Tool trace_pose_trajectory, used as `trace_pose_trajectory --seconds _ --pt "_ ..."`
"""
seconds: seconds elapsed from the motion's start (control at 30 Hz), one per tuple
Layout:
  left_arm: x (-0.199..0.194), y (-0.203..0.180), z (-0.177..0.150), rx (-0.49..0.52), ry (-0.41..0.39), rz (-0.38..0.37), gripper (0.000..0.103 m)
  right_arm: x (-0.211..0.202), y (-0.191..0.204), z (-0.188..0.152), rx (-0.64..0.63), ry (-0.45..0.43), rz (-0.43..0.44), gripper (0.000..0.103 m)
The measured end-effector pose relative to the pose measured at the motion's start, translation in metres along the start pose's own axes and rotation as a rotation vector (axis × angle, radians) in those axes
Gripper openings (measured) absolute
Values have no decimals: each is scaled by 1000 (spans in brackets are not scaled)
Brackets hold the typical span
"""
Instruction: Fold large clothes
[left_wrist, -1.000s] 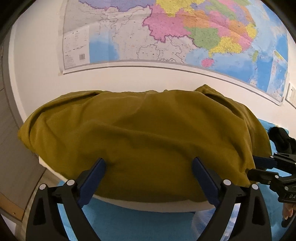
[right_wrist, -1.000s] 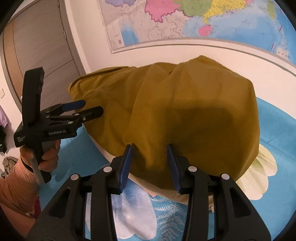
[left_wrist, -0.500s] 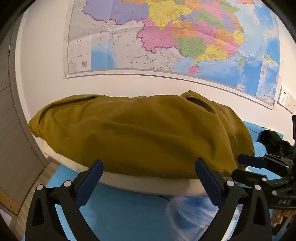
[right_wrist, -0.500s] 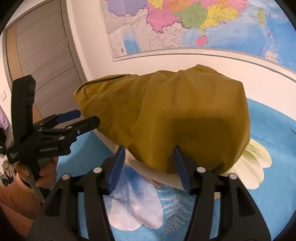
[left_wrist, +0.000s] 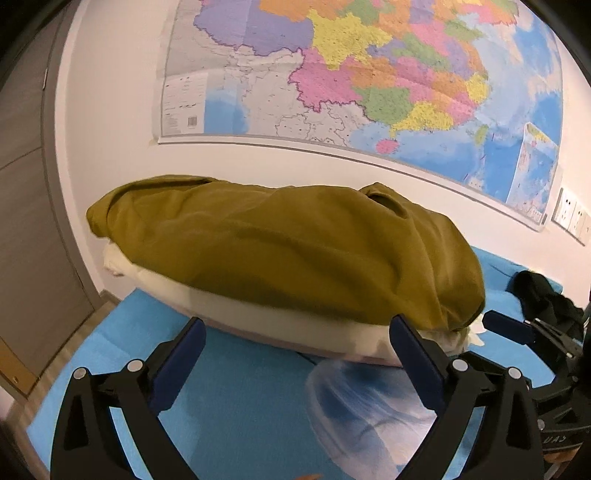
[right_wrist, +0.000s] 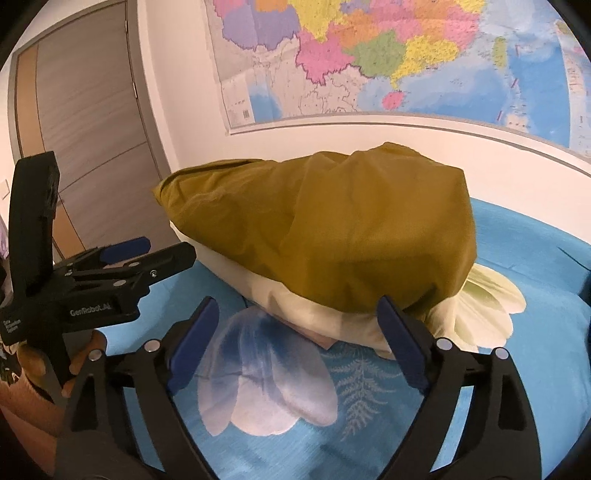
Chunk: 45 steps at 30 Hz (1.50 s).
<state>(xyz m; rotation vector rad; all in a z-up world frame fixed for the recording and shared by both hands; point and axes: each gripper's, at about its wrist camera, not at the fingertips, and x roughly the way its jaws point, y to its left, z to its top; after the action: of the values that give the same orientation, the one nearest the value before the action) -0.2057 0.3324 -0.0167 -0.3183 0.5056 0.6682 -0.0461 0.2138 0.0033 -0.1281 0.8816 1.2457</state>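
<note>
An olive-yellow garment (left_wrist: 288, 254) lies folded in a mound on a cream pillow (left_wrist: 258, 317), on a blue flower-print bedspread (left_wrist: 240, 398). In the right wrist view the same garment (right_wrist: 351, 229) covers the pillow (right_wrist: 295, 306). My left gripper (left_wrist: 295, 328) is open and empty, a short way back from the pillow's near edge. It also shows at the left of the right wrist view as the left gripper (right_wrist: 140, 254), held in a hand. My right gripper (right_wrist: 295, 306) has its jaws opening wide, with nothing between the pads and clear of the cloth. The right gripper (left_wrist: 517, 328) shows at the right edge.
A large wall map (left_wrist: 369, 81) hangs behind the bed. A wooden door (right_wrist: 92, 129) stands at the left. A black garment (left_wrist: 535, 291) lies on the bedspread to the right of the pillow. Wall sockets (left_wrist: 572, 218) sit at the far right.
Both grippers have drawn back from the olive garment toward the near side of the bed. The right jaws have widened from around the cloth's edge. The left jaws stayed open.
</note>
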Motion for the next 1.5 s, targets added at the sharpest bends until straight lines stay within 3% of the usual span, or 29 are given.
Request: trace_pose_trajectory --seconds 0.2,0.57,1.5 --pt "-12 -7 -13 12 -7 31 96 -13 12 -10 -28 -20 -16 97" --pt "-39 -13 -25 4 -32 42 96 -34 18 -25 -5 -42 -12 97" --pt "-63 -20 -47 19 -36 45 96 -60 34 -46 -10 -61 -17 97"
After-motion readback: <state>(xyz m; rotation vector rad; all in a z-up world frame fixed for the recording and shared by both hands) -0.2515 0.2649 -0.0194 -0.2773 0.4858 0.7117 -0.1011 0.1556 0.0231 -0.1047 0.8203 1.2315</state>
